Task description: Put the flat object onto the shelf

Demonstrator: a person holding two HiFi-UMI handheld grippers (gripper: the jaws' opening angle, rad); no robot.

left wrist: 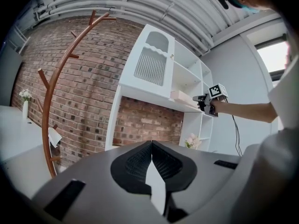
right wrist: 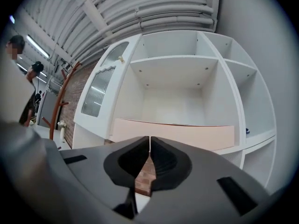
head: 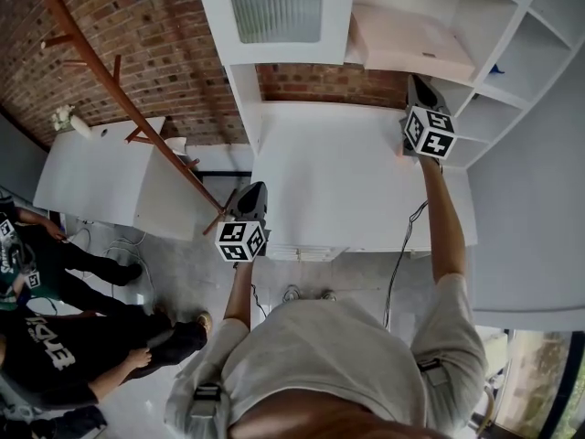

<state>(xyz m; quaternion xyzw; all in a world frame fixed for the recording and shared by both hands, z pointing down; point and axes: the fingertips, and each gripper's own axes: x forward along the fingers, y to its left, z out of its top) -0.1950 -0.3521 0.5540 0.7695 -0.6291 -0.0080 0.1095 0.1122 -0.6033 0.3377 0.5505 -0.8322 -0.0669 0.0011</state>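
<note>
Pale pink flat object (right wrist: 173, 132) lies on the white shelf (right wrist: 240, 146), along its front edge. Right gripper (right wrist: 149, 146) sits just before it, jaws together and empty. Left gripper (left wrist: 152, 146) is held near the tabletop's (head: 338, 181) front left corner, jaws likewise together.

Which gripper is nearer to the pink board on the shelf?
The right gripper, up beside the pink board; the left gripper is low, far from it.
</note>
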